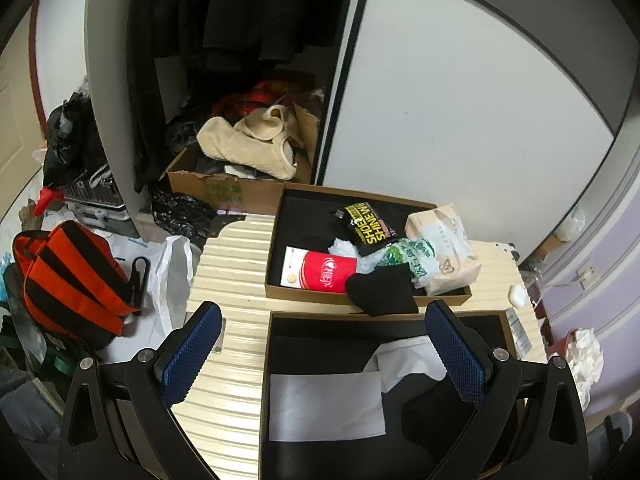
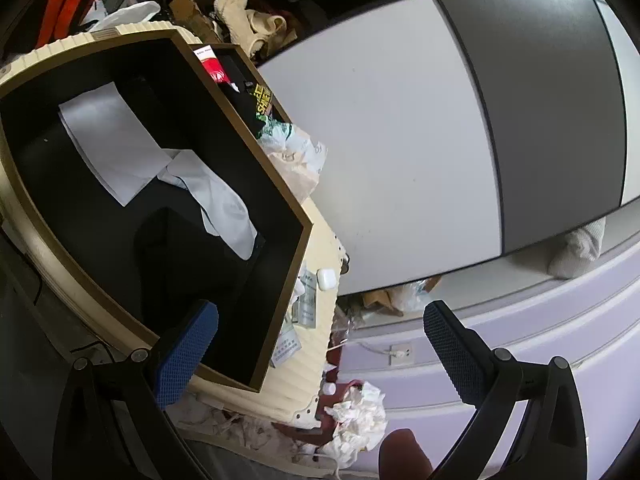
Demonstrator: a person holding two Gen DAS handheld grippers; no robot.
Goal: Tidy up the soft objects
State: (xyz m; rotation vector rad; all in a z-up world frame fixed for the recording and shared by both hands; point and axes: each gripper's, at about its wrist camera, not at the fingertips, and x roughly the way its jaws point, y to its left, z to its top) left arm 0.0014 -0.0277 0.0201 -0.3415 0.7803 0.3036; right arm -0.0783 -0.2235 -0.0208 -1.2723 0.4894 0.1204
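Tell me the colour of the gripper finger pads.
Blue, with a fine dotted texture; the left wrist view shows the pads best.

Even indoor light, heavy fisheye bend — both views sharp at centre, black at the corners.

The pale wardrobe door [image 1: 460,112] reads bright and flat without glare; the hanging clothes [image 1: 240,12] and the box interior [image 2: 168,216] sink into near-featureless black. Shadows are soft, with no clear source. Straight edges bow strongly toward the rim — slight smear and softness show there, and colours look a little washed and grainy.
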